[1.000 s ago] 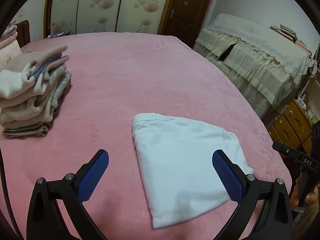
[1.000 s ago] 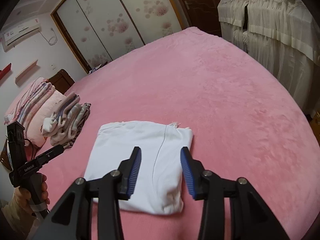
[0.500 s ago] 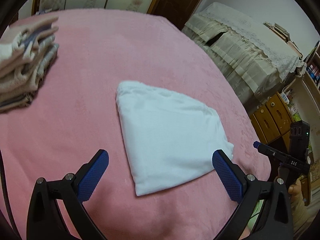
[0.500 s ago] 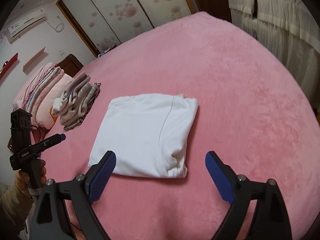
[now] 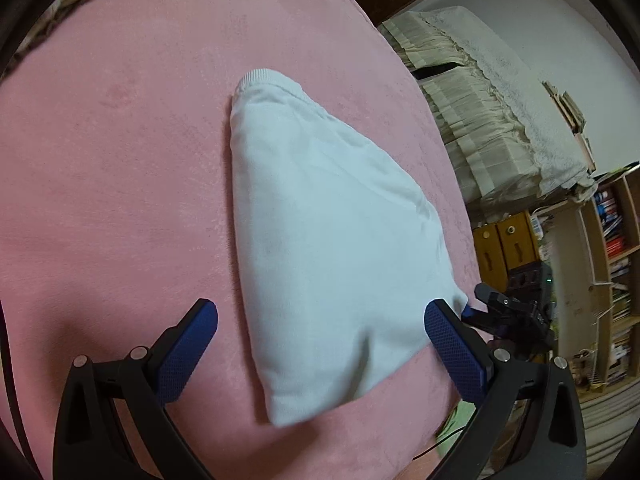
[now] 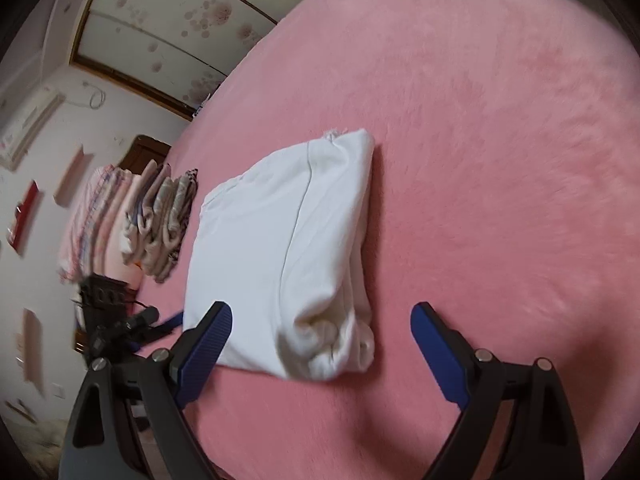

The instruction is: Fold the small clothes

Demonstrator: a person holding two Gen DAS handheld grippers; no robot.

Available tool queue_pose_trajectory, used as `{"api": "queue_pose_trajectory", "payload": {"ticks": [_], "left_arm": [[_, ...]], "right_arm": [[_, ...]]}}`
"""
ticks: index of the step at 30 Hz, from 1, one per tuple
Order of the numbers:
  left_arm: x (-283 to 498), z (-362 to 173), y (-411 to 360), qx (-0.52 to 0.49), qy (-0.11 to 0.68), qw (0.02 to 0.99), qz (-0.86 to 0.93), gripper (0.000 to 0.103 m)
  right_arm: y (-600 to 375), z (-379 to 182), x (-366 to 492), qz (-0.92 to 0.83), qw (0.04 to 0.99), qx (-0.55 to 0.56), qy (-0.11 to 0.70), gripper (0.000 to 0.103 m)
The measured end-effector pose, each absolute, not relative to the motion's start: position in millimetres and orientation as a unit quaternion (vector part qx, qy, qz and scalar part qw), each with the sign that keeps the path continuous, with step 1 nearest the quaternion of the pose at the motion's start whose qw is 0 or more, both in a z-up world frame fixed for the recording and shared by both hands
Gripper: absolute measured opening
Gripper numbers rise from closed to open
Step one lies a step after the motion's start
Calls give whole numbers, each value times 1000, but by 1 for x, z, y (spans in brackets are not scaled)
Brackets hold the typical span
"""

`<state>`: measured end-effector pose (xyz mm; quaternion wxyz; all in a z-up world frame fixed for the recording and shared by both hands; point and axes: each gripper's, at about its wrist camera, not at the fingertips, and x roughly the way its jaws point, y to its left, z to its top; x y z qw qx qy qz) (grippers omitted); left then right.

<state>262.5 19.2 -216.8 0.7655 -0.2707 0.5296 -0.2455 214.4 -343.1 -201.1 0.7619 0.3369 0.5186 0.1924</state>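
Observation:
A folded white garment (image 5: 320, 232) lies flat on the pink bed cover (image 5: 120, 160). It also shows in the right wrist view (image 6: 280, 248), with its bunched thick edge nearest the camera. My left gripper (image 5: 320, 344) is open and empty, its jaws spread low over the garment's near end. My right gripper (image 6: 320, 344) is open and empty, its jaws straddling the garment's bunched near corner. The right gripper's tip shows in the left wrist view (image 5: 492, 304), at the garment's right corner. The left gripper shows in the right wrist view (image 6: 132, 324), at the garment's left corner.
A stack of folded clothes (image 6: 164, 220) leans against pink striped bedding (image 6: 92, 220) at the bed's far left. A covered cabinet (image 5: 500, 120), yellow drawers (image 5: 504, 244) and a bookshelf (image 5: 608, 264) stand beyond the bed's right edge. Wardrobe doors (image 6: 180, 20) stand behind.
Both grippers have dropped lower and closer to the garment's near end. The right gripper opened wide from a narrow gap a second ago. The clothes stack slid out of the left wrist view.

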Motion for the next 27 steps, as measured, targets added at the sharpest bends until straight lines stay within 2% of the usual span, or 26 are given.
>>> {"api": "queue_pose_trajectory", "payload": {"ticks": [5,8,9,10,12,15,16,20,23,27], "left_arm": [[274,-234,9,-282,535,751,-264,102],[281,-238,1,-283,534,747,-277,101],[284,-238,0,-283,535,745,-279,101],[286,-240,-3,-280,536,745,-281,101],[288,-242,-4,-278,535,746,-282,99],[289,-242,-3,-277,531,753,-273,83],[289,-240,-3,-273,531,759,-262,69],[282,-230,-3,-255,520,779,-240,42],[277,-209,-10,-230,505,799,-233,32],[267,-181,-17,-196,495,814,-233,28]], "right_arm": [[-340,-222,235,216,741,369,518,86],[-334,-227,247,238,733,369,520,73],[-331,-229,252,247,729,366,524,65],[-327,-231,256,253,724,361,530,60],[-321,-235,262,261,721,348,538,55],[-315,-238,265,268,721,341,540,40],[-315,-238,265,270,721,341,539,34],[-312,-229,255,260,738,330,528,26],[-303,-209,245,253,760,315,509,22],[-289,-181,233,248,781,288,496,21]]}}
